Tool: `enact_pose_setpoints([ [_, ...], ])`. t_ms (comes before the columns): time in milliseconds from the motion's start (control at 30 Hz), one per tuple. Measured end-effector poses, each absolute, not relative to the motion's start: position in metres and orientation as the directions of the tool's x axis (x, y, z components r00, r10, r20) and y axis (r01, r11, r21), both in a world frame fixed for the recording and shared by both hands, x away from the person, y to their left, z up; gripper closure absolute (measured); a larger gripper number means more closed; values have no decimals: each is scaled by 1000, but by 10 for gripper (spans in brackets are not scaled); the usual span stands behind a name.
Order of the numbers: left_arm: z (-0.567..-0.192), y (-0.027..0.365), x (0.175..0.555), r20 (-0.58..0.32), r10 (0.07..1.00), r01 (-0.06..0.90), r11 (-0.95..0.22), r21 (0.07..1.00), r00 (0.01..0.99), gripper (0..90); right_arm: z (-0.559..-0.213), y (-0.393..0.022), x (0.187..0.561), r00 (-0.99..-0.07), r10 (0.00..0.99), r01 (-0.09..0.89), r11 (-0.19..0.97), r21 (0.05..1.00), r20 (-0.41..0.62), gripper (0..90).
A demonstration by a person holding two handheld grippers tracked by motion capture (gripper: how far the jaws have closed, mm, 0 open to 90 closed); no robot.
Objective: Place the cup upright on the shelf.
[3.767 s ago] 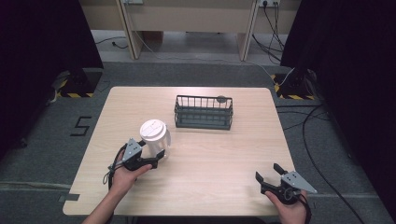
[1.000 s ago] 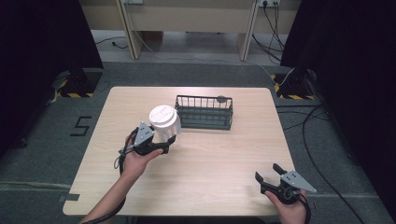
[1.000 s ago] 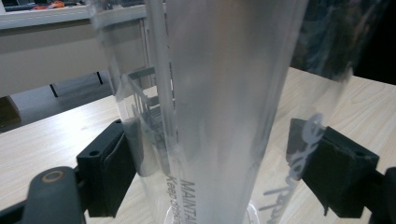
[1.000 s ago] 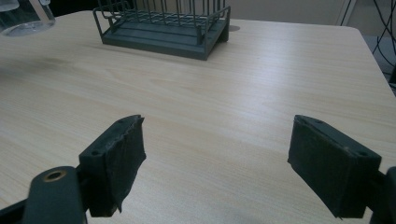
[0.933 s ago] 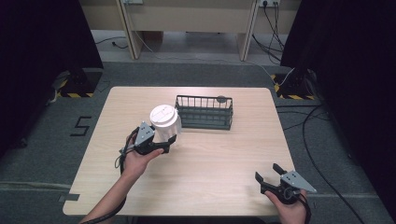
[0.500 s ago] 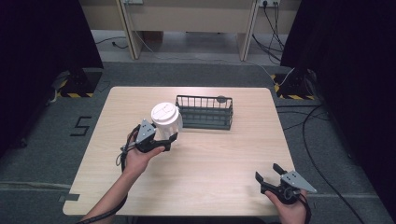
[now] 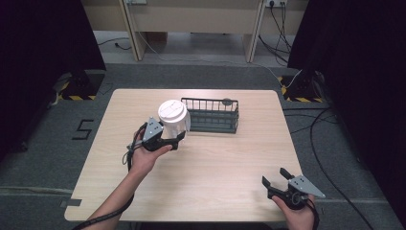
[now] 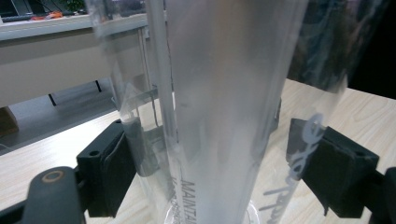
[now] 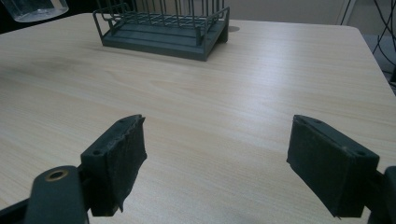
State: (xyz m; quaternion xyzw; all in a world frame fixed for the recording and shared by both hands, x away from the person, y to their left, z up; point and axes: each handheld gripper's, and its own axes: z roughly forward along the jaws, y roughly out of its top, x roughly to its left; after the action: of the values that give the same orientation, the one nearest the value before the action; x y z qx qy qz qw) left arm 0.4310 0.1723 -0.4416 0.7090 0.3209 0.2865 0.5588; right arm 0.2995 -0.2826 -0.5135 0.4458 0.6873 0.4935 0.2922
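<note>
A clear plastic jug with a white lid (image 7: pixel 174 117) hangs above the table, held by my left gripper (image 7: pixel 178 136), just left of the dark wire basket (image 7: pixel 209 115). In the left gripper view the jug's see-through wall (image 8: pixel 224 107) stands between both black pads (image 8: pixel 109 172), which press on it. My right gripper (image 7: pixel 277 178) rests low at the table's front right corner, jaws wide apart. In the right gripper view its pads (image 9: pixel 116 161) have only bare wood between them, with the basket (image 9: pixel 163 28) farther off and the jug's base (image 9: pixel 35 9) at the top left.
The wooden table (image 7: pixel 225 158) has open room across its middle and front. Beyond its far edge stand desk legs and cables on the grey floor (image 7: pixel 191 72). Dark curtains hang on both sides.
My left gripper has lifted the jug off the table and carried it up and to the right, toward the basket's left end. The right gripper has stayed put.
</note>
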Motion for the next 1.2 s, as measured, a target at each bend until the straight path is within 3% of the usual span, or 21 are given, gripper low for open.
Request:
enact_pose_setpoints([
  [1200,-423,150,455,50,768,109,-154,982,638,177,-514,-284,299,-431,900,337,95,937,64,207],
])
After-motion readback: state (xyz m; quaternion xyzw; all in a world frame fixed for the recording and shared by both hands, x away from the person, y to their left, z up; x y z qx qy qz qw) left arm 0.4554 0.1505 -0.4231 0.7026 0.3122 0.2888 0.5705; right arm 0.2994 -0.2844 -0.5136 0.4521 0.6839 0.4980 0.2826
